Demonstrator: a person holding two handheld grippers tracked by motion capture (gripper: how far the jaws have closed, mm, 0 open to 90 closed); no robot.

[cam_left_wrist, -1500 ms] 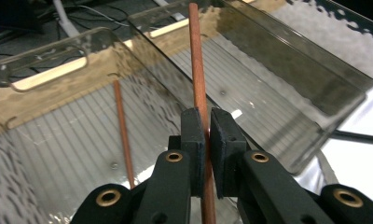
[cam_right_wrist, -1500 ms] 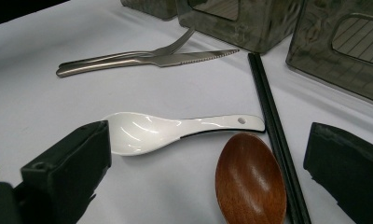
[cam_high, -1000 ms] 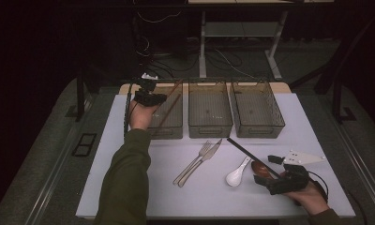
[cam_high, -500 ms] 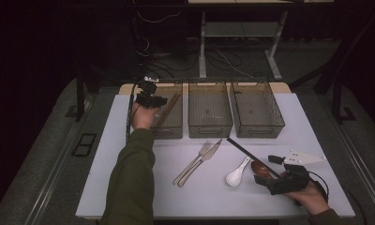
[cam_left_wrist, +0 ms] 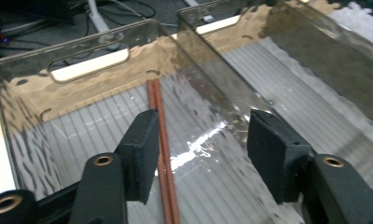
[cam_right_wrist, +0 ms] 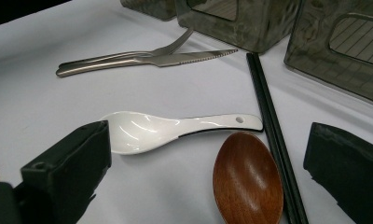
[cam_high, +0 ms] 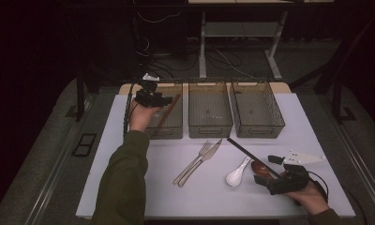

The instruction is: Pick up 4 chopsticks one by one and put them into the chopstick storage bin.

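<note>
Now slim reddish-brown chopsticks (cam_left_wrist: 162, 154) lie in the smoky bin (cam_left_wrist: 40, 100), left gripper (cam_left_wrist: 201, 154) just opening, unclamped.

Fork (cam_high: 195, 159) beside knife (cam_high: 207, 154), near white spoon (cam_high: 236, 174), on table (cam_high: 129, 187).

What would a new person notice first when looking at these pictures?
First, the left gripper over the leftmost of three clear bins: its jaws have just been opening, and the brown chopsticks lie between them inside the bin. Next, the cutlery left on the white table: a fork, a knife, a white spoon, a wooden spoon and black chopsticks near the right gripper.
</note>
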